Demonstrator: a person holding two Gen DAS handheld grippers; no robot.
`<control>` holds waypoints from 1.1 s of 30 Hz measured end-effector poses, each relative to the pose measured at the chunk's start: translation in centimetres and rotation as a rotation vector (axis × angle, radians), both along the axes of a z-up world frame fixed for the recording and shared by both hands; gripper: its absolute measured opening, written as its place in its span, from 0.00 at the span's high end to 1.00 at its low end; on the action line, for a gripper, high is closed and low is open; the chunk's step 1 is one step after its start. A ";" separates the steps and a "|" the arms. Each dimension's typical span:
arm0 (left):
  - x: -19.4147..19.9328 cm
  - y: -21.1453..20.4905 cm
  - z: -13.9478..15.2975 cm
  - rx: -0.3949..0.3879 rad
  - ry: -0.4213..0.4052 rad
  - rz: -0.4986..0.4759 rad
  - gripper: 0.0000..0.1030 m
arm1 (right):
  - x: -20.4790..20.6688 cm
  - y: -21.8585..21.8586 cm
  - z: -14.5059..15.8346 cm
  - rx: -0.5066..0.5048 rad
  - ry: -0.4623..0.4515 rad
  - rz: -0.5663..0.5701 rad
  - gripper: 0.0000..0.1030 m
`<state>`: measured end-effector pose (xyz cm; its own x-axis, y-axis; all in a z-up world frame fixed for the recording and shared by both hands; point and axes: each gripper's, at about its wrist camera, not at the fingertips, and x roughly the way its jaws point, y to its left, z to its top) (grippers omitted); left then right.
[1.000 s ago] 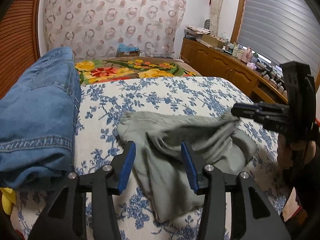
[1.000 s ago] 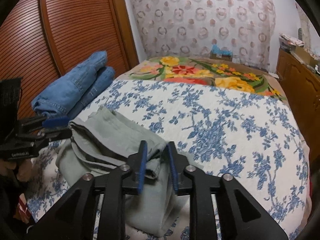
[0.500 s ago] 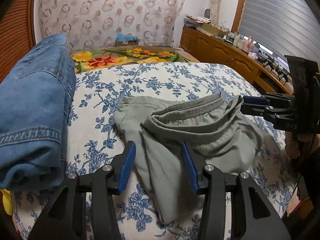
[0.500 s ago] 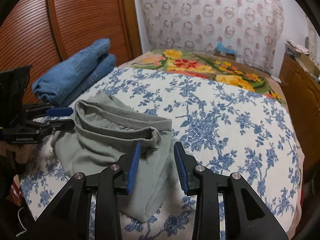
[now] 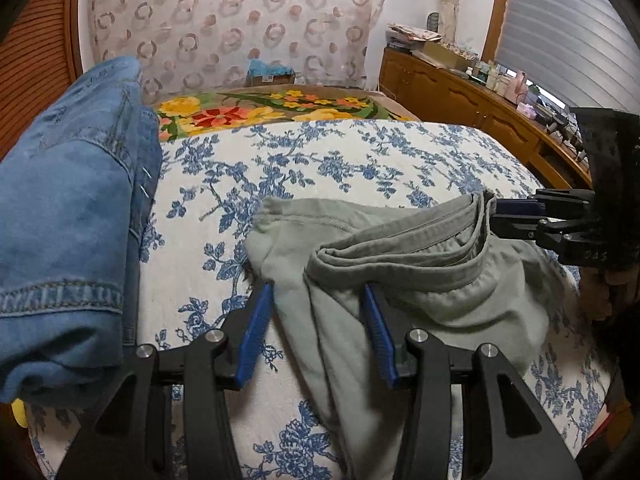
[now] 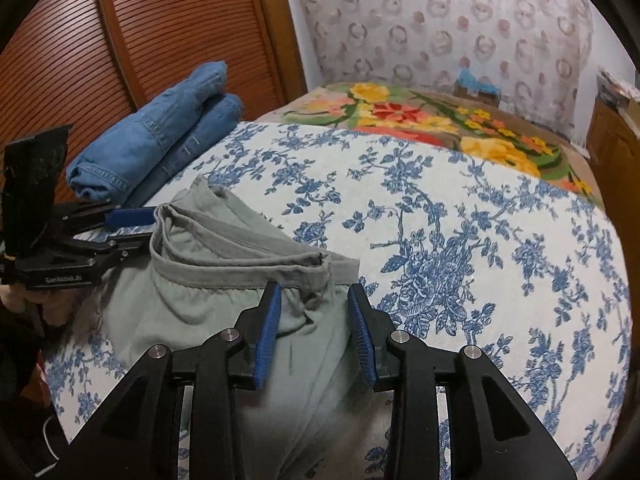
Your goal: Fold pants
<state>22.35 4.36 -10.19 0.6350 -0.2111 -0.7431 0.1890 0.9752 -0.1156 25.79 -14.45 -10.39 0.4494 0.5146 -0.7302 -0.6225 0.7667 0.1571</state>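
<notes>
On my far left the folded jeans (image 5: 64,216) sit stacked on the bed (image 5: 328,160). My left hand-held gripper (image 5: 318,334) hangs wide open over the grey pants (image 5: 400,280), bunched mid-bed (waistband rucked up). My right hand-held gripper (image 6: 314,330) is open too, straddling the waistband corner. I judge we're regrasping: next, pinch both corners and pull flat.

Two fisheye views, each looking forward along a gripper's fingers, low and close over a bed (image 5: 360,160). Left view faces the headboard, window at 2 o'clock; right view shows wardrobe doors at 10 o'clock. Both share the pants (image 5: 420,264) (image 6: 224,280) and jeans (image 5: 68,216) (image 6: 160,148).
</notes>
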 end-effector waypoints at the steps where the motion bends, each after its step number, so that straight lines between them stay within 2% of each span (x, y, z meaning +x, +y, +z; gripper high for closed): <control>1: 0.1 0.1 -0.2 -0.005 0.008 -0.001 0.55 | 0.1 0.0 -0.1 0.005 0.007 0.002 0.67; 4: 0.3 0.3 -0.2 -0.026 0.017 0.000 0.55 | 0.2 0.0 -0.3 0.012 0.018 0.007 0.67; 7: 0.2 0.2 -0.2 -0.021 0.015 0.001 0.55 | 0.3 0.0 -0.3 0.013 0.012 0.014 0.73; 12: 0.2 0.2 -0.2 -0.022 0.015 0.001 0.55 | 0.0 0.4 -0.2 0.009 -0.013 0.029 0.92; 22: -0.2 0.9 0.1 -0.053 -0.016 0.028 0.55 | 0.6 -0.9 0.2 0.011 -0.064 -0.100 0.97; 29: 0.1 1.0 0.0 -0.047 -0.008 0.042 0.55 | 0.9 -0.2 -0.6 -0.055 -0.048 -0.097 0.97; 33: 0.4 0.9 -0.3 -0.042 0.012 0.040 0.55 | 1.1 -0.4 -0.7 -0.055 -0.040 -0.104 0.97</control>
<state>22.75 5.28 -10.50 0.6345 -0.2168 -0.7419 0.1481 0.9762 -0.1586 26.87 -14.86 -11.11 0.5276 0.4237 -0.7363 -0.5442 0.8341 0.0900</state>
